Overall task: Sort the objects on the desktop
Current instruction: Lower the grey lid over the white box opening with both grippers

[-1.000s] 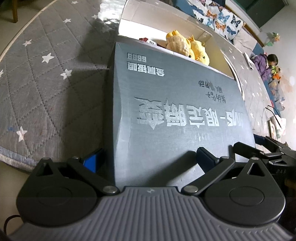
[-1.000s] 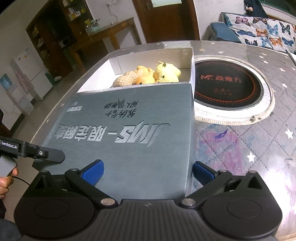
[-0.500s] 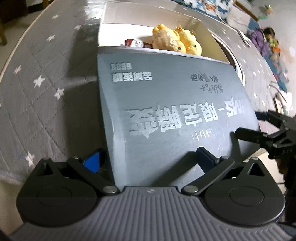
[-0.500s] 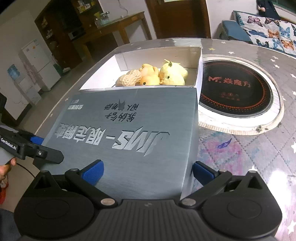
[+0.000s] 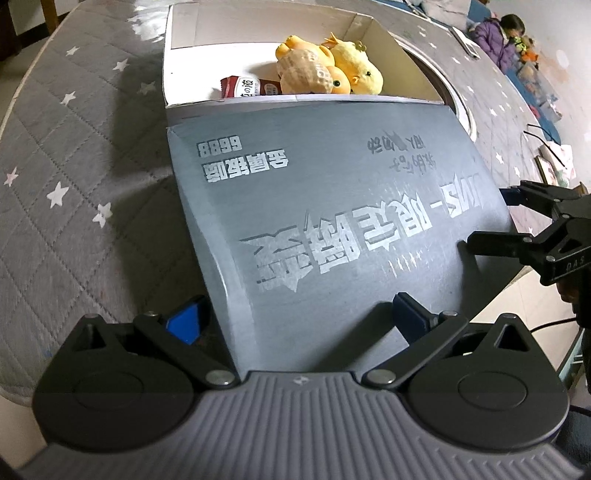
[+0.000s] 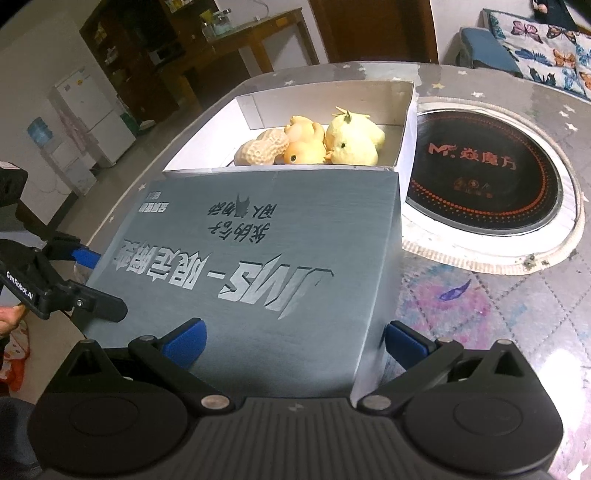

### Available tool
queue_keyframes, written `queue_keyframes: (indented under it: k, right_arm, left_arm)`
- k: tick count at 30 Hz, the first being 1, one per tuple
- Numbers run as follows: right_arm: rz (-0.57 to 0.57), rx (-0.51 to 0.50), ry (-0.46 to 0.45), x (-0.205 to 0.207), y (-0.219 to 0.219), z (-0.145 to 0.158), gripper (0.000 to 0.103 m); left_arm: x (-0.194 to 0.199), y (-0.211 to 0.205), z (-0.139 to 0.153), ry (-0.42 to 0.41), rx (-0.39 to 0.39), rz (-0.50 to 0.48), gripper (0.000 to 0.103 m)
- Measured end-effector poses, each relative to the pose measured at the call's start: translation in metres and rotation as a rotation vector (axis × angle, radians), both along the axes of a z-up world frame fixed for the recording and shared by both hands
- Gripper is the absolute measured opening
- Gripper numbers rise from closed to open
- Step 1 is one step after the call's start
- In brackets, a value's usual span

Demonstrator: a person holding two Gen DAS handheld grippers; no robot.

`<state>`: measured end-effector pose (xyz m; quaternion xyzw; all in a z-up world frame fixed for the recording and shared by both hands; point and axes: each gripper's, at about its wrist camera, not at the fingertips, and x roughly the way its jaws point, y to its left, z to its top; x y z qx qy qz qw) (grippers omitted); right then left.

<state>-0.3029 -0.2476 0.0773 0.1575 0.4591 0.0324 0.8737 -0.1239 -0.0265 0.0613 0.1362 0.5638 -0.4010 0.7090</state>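
**Left wrist view and right wrist view: one lidded box, two grippers**

Left wrist view, left to right. One grey quilted table cover with white stars (image 5: 74, 155). One left gripper (image 5: 295, 317), jaws spread wide, one finger on each side of the near left corner of the lid; whether the pads press on it cannot be told. One grey box lid (image 5: 332, 206) with silver print, tilted over the near part of the box. One white open box (image 5: 258, 22) lying on the table behind the lid. Inside it: one red-and-white packet (image 5: 243, 86), one peanut-shaped toy (image 5: 306, 70), two yellow plush chicks, the paler one (image 5: 360, 68) at the right. One right gripper (image 5: 517, 221) at the lid's right edge.

Right wrist view, left to right. One white refrigerator (image 6: 92, 114) and one wooden table (image 6: 240, 44) in the background. One left gripper (image 6: 88, 280), seen from the side at the lid's left edge. One right gripper (image 6: 295, 341), jaws spread wide, straddling the near right corner of the lid (image 6: 266, 258); contact by the pads cannot be told. One box (image 6: 332, 96) holding one peanut toy (image 6: 260, 151), one orange-yellow chick (image 6: 303, 147) and one pale yellow chick (image 6: 354, 142). One round black induction cooker (image 6: 487, 173) set in the tabletop, just right of the box.
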Motion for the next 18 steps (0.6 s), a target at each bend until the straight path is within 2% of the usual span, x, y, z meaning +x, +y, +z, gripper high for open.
queue_keyframes:
  k: [18]
  right_arm:
    - [-0.029, 0.006, -0.011, 0.0, 0.005, 0.005, 0.103]
  left_arm:
    - [0.007, 0.013, 0.009, 0.059, -0.028, 0.041, 0.103]
